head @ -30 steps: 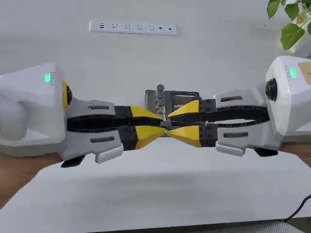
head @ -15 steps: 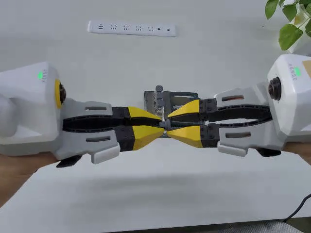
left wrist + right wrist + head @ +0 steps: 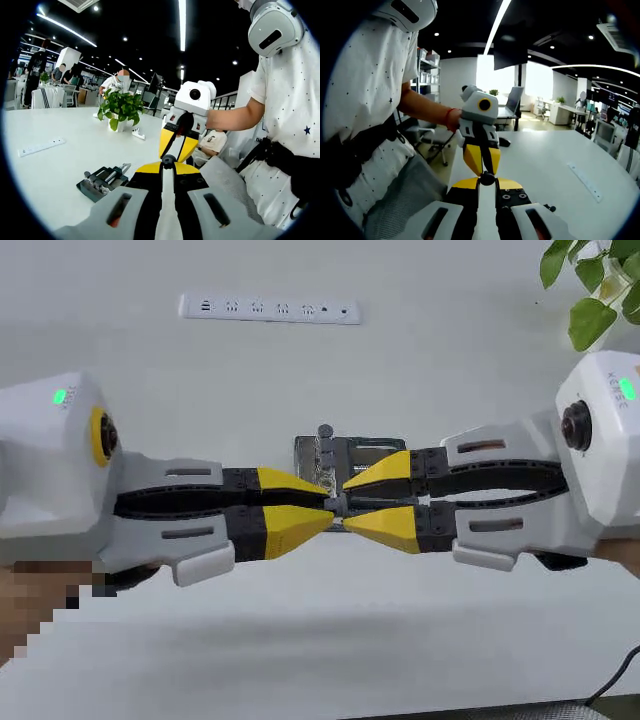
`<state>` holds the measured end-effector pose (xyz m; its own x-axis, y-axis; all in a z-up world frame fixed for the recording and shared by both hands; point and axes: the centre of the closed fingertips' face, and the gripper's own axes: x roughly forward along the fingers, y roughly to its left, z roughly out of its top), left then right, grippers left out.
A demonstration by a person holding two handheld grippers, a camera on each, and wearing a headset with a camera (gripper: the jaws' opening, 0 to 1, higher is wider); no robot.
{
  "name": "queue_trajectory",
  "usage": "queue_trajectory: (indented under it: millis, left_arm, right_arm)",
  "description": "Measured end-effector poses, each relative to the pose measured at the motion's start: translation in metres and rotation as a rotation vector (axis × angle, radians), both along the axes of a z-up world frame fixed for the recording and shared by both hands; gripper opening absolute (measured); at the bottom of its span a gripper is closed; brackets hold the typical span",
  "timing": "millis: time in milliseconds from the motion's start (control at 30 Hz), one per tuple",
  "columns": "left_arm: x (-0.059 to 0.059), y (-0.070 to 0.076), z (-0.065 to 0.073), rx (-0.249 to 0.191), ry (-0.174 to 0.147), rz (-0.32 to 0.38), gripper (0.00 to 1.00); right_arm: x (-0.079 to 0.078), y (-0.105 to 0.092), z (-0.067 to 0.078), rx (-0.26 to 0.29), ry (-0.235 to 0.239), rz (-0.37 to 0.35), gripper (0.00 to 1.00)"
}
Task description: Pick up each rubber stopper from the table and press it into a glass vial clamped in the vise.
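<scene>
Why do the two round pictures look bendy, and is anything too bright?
Left gripper view: the fisheye lens curves the table and the ceiling light strips, which glare white against the dark. Right gripper view: same curving, and the far wall is washed-out white. Head view: straight lines, even light, a sharp vise, a soft grey shadow on the near table.

Bright overhead light; soft shadows on table (image 3: pixel 300 640); fisheye edges warped, dark.
</scene>
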<state>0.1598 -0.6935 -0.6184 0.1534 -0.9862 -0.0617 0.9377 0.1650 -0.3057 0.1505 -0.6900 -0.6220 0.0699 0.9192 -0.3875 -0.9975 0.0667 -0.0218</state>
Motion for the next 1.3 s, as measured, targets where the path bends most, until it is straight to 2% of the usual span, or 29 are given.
queue_trajectory:
  millis: [67,167,400,667,900,1000,1067,1167,1300]
  left_arm:
    - [-0.0009,0.0013,0.0020,-0.020,0.020,-0.009,0.04]
    - [-0.0020,0.0022,0.0045,-0.037,0.030,-0.017,0.04]
    - [-0.0034,0.0032,0.0081,-0.059,0.044,-0.032,0.03]
    - [-0.0055,0.0035,0.0089,-0.063,0.054,-0.048,0.03]
    - [-0.0052,0.0028,0.0082,-0.064,0.057,-0.054,0.03]
    - [-0.0041,0.0028,0.0084,-0.061,0.041,-0.052,0.03]
    - [-0.0037,0.0023,0.0072,-0.059,0.049,-0.050,0.04]
    - [-0.0031,0.0017,0.0047,-0.049,0.037,-0.046,0.04]
    - [-0.0026,0.0019,0.0030,-0.049,0.039,-0.040,0.04]
  right_arm:
    - [-0.0015,0.0011,0.0026,0.006,0.003,0.006,0.07]
    - [-0.0028,0.0019,0.0059,0.012,0.003,0.013,0.07]
    - [-0.0039,0.0033,0.0098,0.021,0.005,0.029,0.07]
    - [-0.0056,0.0035,0.0099,0.020,0.013,0.042,0.07]
    - [-0.0056,0.0031,0.0093,0.015,0.017,0.044,0.07]
    - [-0.0042,0.0031,0.0094,0.018,0.022,0.035,0.06]
    - [-0.0039,0.0029,0.0086,0.016,0.028,0.032,0.06]
    - [-0.0030,0.0025,0.0058,0.006,0.034,0.026,0.06]
    - [-0.0025,0.0022,0.0043,0.004,0.046,0.022,0.06]
